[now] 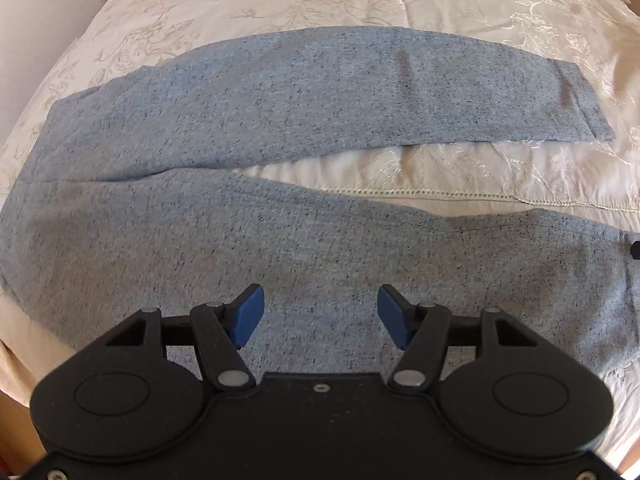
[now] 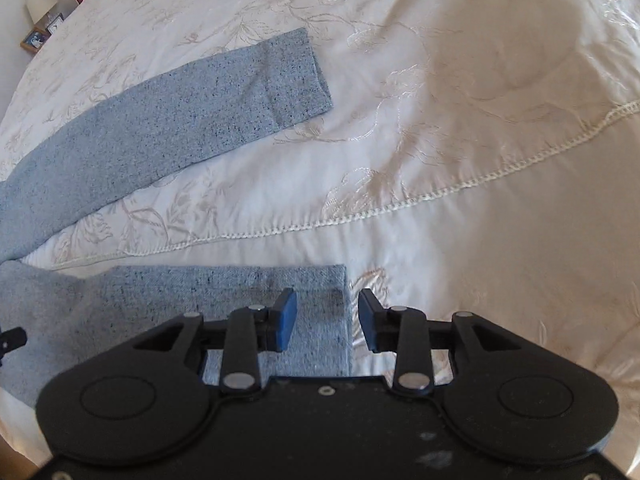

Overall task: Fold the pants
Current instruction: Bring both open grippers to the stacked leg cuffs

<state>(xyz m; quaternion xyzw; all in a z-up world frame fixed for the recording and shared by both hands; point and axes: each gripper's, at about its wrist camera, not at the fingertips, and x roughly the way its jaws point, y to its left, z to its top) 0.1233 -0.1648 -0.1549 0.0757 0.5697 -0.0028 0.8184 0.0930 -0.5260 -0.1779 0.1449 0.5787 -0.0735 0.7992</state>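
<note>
Grey pants [image 1: 256, 128] lie flat on the bedspread [image 1: 360, 4], legs splayed toward three o'clock. Left gripper [image 1: 320, 314] hangs open over the near leg; right gripper [image 2: 327, 320] gapes, empty, over that leg's hem [image 2: 340, 312].

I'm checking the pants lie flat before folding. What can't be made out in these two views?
- Left wrist view: the pants' waistband runs off the left edge.
- Right wrist view: the gripper body hides the near leg's lower edge.
- Nightstand items: too small to identify.

Left hand-held gripper [image 1: 320, 316] pointing steeply down, jaws wide apart; right hand-held gripper [image 2: 325, 320] likewise, jaws half apart, both empty.
</note>
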